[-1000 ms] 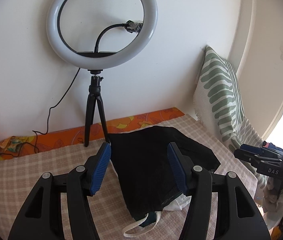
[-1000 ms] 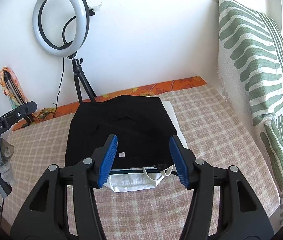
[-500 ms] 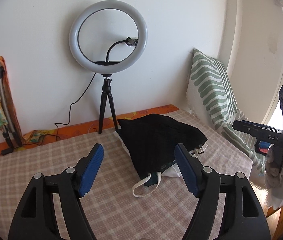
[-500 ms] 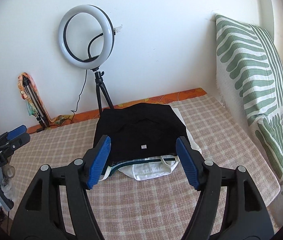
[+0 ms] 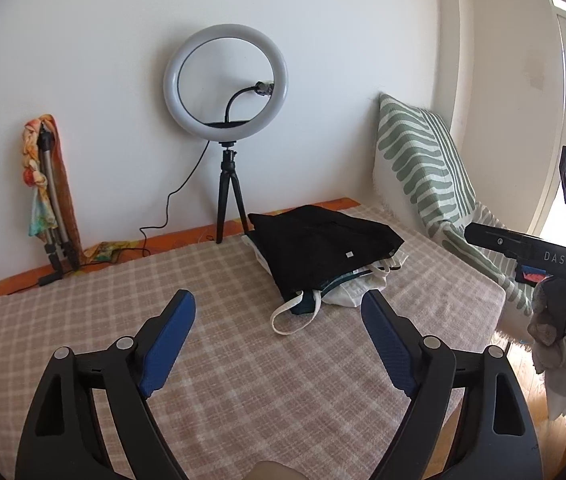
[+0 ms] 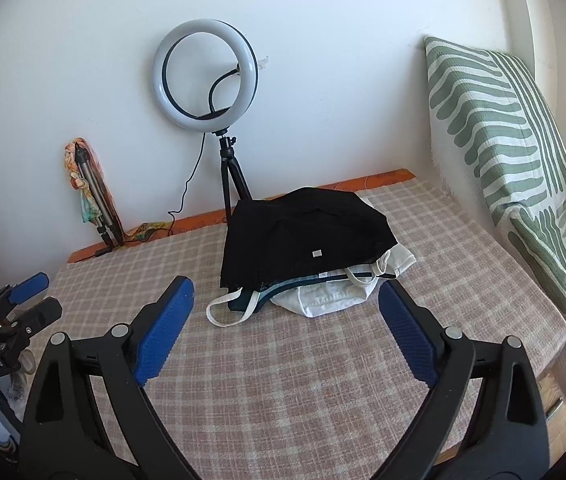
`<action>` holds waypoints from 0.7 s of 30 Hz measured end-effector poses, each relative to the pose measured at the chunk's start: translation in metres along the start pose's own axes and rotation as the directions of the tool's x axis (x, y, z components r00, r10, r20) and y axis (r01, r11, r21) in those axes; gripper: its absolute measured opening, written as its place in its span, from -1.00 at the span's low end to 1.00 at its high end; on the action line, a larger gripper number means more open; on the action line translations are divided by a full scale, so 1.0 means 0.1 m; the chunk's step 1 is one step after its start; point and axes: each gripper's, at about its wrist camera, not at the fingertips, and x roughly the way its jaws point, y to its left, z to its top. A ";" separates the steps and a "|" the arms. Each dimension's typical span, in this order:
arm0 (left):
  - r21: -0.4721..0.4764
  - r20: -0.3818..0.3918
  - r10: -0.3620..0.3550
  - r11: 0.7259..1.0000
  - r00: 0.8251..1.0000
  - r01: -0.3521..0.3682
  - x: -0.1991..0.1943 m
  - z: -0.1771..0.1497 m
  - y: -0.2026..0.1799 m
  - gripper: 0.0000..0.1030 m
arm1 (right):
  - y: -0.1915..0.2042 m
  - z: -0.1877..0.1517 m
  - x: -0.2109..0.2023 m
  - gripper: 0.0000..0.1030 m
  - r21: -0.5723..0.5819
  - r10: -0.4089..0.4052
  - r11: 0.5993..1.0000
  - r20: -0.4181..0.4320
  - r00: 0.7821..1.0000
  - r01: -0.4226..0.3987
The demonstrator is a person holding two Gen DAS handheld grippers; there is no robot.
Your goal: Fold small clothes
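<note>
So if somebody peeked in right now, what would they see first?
Probably the big white ring light on its black tripod against the back wall. Next, the pile of folded clothes in the middle of the checked bed cover, a black garment on top of white ones. The green-striped cushion leans on the right, and both grippers hang open and empty in front.
</note>
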 end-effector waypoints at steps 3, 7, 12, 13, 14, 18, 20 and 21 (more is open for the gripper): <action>0.000 0.026 0.053 0.999 0.998 -0.053 -0.11 -0.07 -0.03 0.80 | 0.05 -0.11 -0.11 1.00 0.000 -0.016 1.000 0.024 1.000 0.016; -0.051 0.034 0.056 0.997 0.998 -0.055 -0.19 -0.10 0.00 0.97 | 0.13 -0.23 -0.15 1.00 -0.024 -0.034 0.999 0.011 0.999 0.034; -0.063 0.042 0.098 0.994 0.994 -0.095 -0.23 -0.04 -0.02 0.98 | 0.22 -0.28 -0.13 1.00 -0.058 -0.035 0.998 0.003 0.999 0.035; -0.049 0.042 0.106 0.993 0.994 -0.104 -0.24 -0.05 -0.04 0.98 | 0.23 -0.28 -0.13 1.00 -0.059 -0.038 0.998 0.004 0.999 0.038; -0.035 0.041 0.115 0.993 0.993 -0.114 -0.24 -0.05 -0.06 0.98 | 0.24 -0.28 -0.13 1.00 -0.058 -0.038 0.998 0.004 0.999 0.038; -0.008 0.042 0.127 0.992 0.991 -0.127 -0.26 -0.07 -0.14 0.98 | 0.24 -0.29 -0.13 1.00 -0.045 -0.025 0.999 0.005 1.000 0.025; -0.005 0.037 0.118 0.993 0.992 -0.118 -0.27 -0.08 -0.16 0.98 | 0.25 -0.29 -0.14 1.00 -0.038 -0.031 0.999 0.011 0.999 0.031; -0.003 0.034 0.115 0.993 0.993 -0.115 -0.28 -0.09 -0.18 0.98 | 0.25 -0.30 -0.15 1.00 -0.038 -0.037 0.999 0.015 0.999 0.037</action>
